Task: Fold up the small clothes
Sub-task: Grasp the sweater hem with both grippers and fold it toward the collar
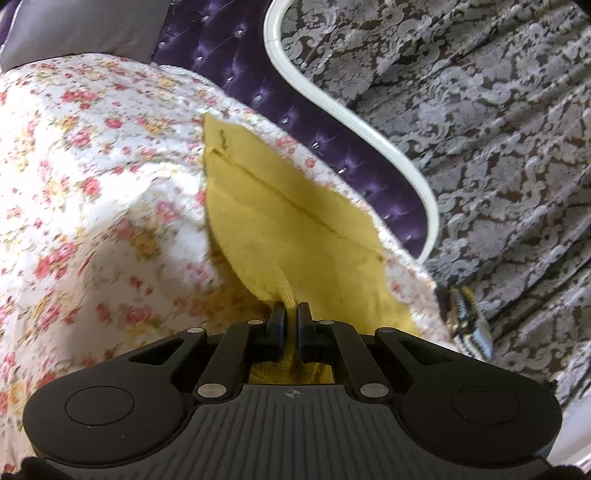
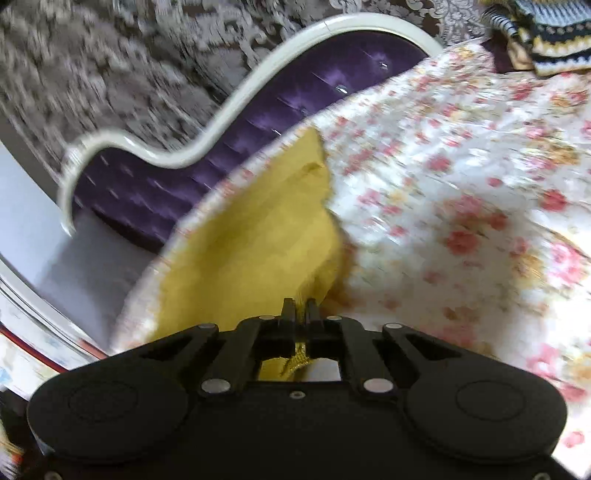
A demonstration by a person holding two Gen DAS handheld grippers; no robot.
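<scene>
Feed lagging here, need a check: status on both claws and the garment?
Left claw shut on yellow garment. Right claw shut on it too. Garment lies on floral bedspread. Crocheted item lies apart, nothing blocking.

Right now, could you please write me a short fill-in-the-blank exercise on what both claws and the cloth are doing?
1. The left claw is shut on a garment whose colour is ____.
2. The right claw grips the same garment, so the number of claws holding it is ____.
3. The garment lies on a bedspread printed with ____.
4. The tufted headboard behind the bed is coloured ____.

Missing words: yellow; two; flowers; purple
</scene>
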